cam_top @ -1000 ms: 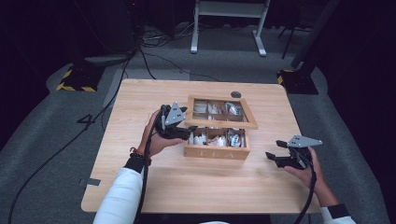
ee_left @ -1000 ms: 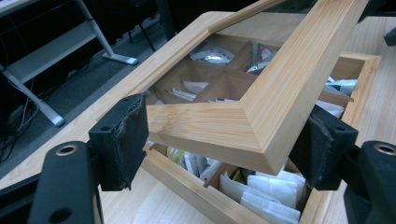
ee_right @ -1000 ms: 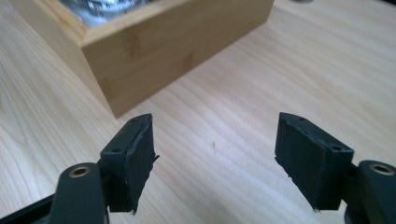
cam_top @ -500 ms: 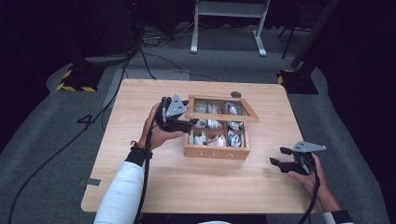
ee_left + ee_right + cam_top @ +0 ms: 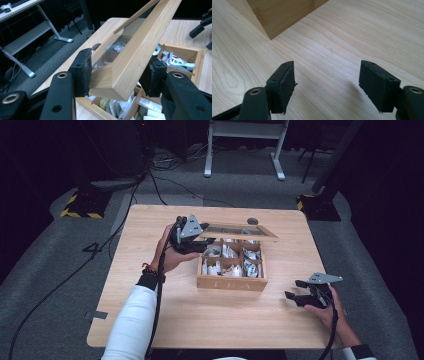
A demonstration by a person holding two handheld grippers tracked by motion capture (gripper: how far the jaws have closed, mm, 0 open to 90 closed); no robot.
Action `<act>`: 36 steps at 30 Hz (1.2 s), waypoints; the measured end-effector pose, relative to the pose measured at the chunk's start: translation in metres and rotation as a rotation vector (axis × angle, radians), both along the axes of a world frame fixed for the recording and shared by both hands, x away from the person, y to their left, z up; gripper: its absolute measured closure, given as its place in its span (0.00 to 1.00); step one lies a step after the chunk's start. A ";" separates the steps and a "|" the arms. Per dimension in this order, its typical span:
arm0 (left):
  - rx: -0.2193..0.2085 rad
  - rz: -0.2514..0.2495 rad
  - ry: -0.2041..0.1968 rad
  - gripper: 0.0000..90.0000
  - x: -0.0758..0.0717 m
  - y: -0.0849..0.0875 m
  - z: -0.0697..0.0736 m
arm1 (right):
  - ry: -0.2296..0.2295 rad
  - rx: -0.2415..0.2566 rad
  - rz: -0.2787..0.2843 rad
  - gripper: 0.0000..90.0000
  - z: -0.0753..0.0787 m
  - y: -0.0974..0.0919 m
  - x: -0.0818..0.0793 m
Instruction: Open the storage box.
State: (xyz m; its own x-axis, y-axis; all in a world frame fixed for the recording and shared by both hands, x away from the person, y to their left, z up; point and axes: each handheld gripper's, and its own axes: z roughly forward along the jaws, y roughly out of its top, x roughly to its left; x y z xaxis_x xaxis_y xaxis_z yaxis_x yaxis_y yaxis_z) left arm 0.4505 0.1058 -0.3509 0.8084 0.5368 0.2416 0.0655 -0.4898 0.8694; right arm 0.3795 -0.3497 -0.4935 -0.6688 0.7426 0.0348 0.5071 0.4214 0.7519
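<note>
A wooden box (image 5: pixel 231 282) with several compartments of small packets (image 5: pixel 175 58) stands mid-table. Its glass-paned lid (image 5: pixel 240 234) is tilted up over the box. My left gripper (image 5: pixel 200 240) is at the lid's left front corner. In the left gripper view the lid's wooden frame (image 5: pixel 135 50) sits between the pads (image 5: pixel 83 72), which have just been closing and now press on it. My right gripper (image 5: pixel 292 290) rests low at the table's front right, apart from the box. Its jaws (image 5: pixel 327 85) stand open over bare wood, with a box corner (image 5: pixel 284 15) ahead.
A small dark round object (image 5: pixel 252 221) lies on the table (image 5: pixel 200 320) behind the box. Beyond the far edge stands a white metal frame (image 5: pixel 245 150), with cables on the floor. The right gripper is close to the table's right front edge.
The left gripper has risen and the lid's front edge has lifted with it, tilting the lid more steeply. The right hand has sunk slightly toward the table.
</note>
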 end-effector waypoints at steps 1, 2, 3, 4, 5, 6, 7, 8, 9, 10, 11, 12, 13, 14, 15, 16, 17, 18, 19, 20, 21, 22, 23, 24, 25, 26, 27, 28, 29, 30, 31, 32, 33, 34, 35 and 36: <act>0.000 0.000 0.000 0.55 0.000 0.000 0.000 | 0.000 0.000 0.000 0.33 0.000 0.000 0.000; -0.007 0.002 -0.004 0.55 0.004 0.001 0.003 | 0.001 -0.002 0.005 0.33 -0.001 0.001 0.000; -0.007 0.002 -0.004 0.55 0.004 0.001 0.003 | 0.001 -0.002 0.005 0.33 -0.001 0.001 0.000; -0.017 0.000 0.000 0.55 0.008 0.001 0.007 | 0.001 -0.009 0.007 0.33 -0.001 0.002 0.000; -0.017 0.000 0.000 0.55 0.008 0.001 0.007 | 0.001 -0.009 0.007 0.33 -0.001 0.002 0.000; -0.023 0.002 0.000 0.55 0.011 0.001 0.009 | 0.003 -0.010 0.009 0.33 -0.001 0.002 0.000; -0.026 0.004 -0.004 0.55 0.013 0.001 0.011 | 0.003 -0.011 0.007 0.33 -0.001 0.002 0.000; -0.039 0.007 0.002 0.55 0.017 0.002 0.014 | 0.003 -0.010 0.006 0.33 -0.001 0.002 0.000; -0.039 0.007 0.002 0.55 0.017 0.002 0.014 | 0.003 -0.010 0.006 0.33 -0.001 0.002 0.000; -0.049 0.014 0.002 0.55 0.022 0.002 0.017 | 0.003 -0.011 0.007 0.33 -0.001 0.001 0.000; -0.049 0.014 0.002 0.55 0.022 0.002 0.017 | 0.003 -0.011 0.007 0.33 -0.001 0.001 0.000; -0.061 0.019 0.002 0.55 0.027 0.001 0.020 | 0.002 -0.009 0.009 0.33 -0.002 0.001 0.000; -0.061 0.019 0.002 0.55 0.027 0.001 0.020 | 0.002 -0.007 0.008 0.33 -0.002 0.001 0.000; -0.068 0.027 0.001 0.55 0.031 0.001 0.022 | 0.003 -0.005 0.006 0.33 -0.002 0.001 0.000; -0.068 0.027 0.001 0.56 0.031 0.001 0.022 | 0.003 -0.005 0.006 0.33 -0.002 0.001 0.000; -0.070 0.038 -0.005 0.57 0.037 0.001 0.025 | 0.004 -0.008 -0.001 0.33 -0.002 0.002 0.000; -0.070 0.038 -0.005 0.57 0.037 0.001 0.025 | 0.004 -0.008 -0.001 0.33 -0.002 0.002 0.000; -0.084 0.045 0.001 0.58 0.043 0.001 0.028 | 0.002 -0.012 -0.008 0.32 -0.003 0.001 0.000; -0.082 0.054 -0.001 0.58 0.045 0.000 0.029 | 0.001 -0.010 -0.012 0.32 -0.003 0.001 0.001; -0.081 0.054 0.000 0.59 0.047 0.000 0.031 | -0.001 -0.008 -0.016 0.32 -0.003 0.000 0.001; -0.081 0.054 0.000 0.59 0.047 0.000 0.031 | -0.001 -0.008 -0.016 0.32 -0.003 0.000 0.001; -0.087 0.055 0.006 0.59 0.050 0.000 0.032 | -0.003 -0.004 -0.020 0.32 -0.003 0.000 0.001; -0.092 0.058 0.009 0.59 0.054 0.000 0.034 | 0.000 -0.006 -0.025 0.32 -0.005 0.000 0.002; -0.092 0.058 0.009 0.59 0.054 0.000 0.034 | 0.000 -0.006 -0.025 0.32 -0.005 0.000 0.002; -0.091 0.060 0.006 0.59 0.055 0.000 0.035 | 0.001 -0.016 -0.022 0.32 -0.006 0.001 0.002; -0.095 0.061 0.013 0.59 0.057 0.000 0.036 | 0.006 -0.021 -0.019 0.32 -0.007 0.001 0.002; -0.103 0.060 0.017 0.59 0.059 0.000 0.036 | 0.002 -0.024 -0.018 0.32 -0.008 0.002 0.002; -0.107 0.060 0.019 0.59 0.060 0.001 0.037 | -0.001 -0.022 -0.013 0.31 -0.008 0.003 0.002; -0.108 0.058 0.020 0.59 0.062 0.001 0.037 | -0.001 -0.022 -0.013 0.31 -0.008 0.003 0.002; -0.120 0.060 0.023 0.59 0.064 0.001 0.038 | -0.006 -0.020 -0.005 0.30 -0.009 0.004 0.001; -0.123 0.062 0.017 0.59 0.066 0.001 0.039 | -0.012 -0.022 -0.004 0.30 -0.009 0.005 0.001; -0.129 0.060 0.022 0.59 0.068 0.001 0.039 | -0.017 -0.026 0.000 0.29 -0.010 0.006 0.001; -0.129 0.060 0.022 0.59 0.068 0.001 0.039 | -0.017 -0.026 0.000 0.29 -0.010 0.006 0.001; -0.147 0.065 0.030 0.59 0.072 0.002 0.040 | -0.018 -0.029 0.002 0.29 -0.010 0.007 0.001; -0.147 0.065 0.030 0.58 0.072 0.002 0.040 | -0.018 -0.029 0.002 0.29 -0.010 0.007 0.001; -0.153 0.070 0.035 0.58 0.075 0.001 0.041 | -0.018 -0.030 0.002 0.29 -0.010 0.007 0.001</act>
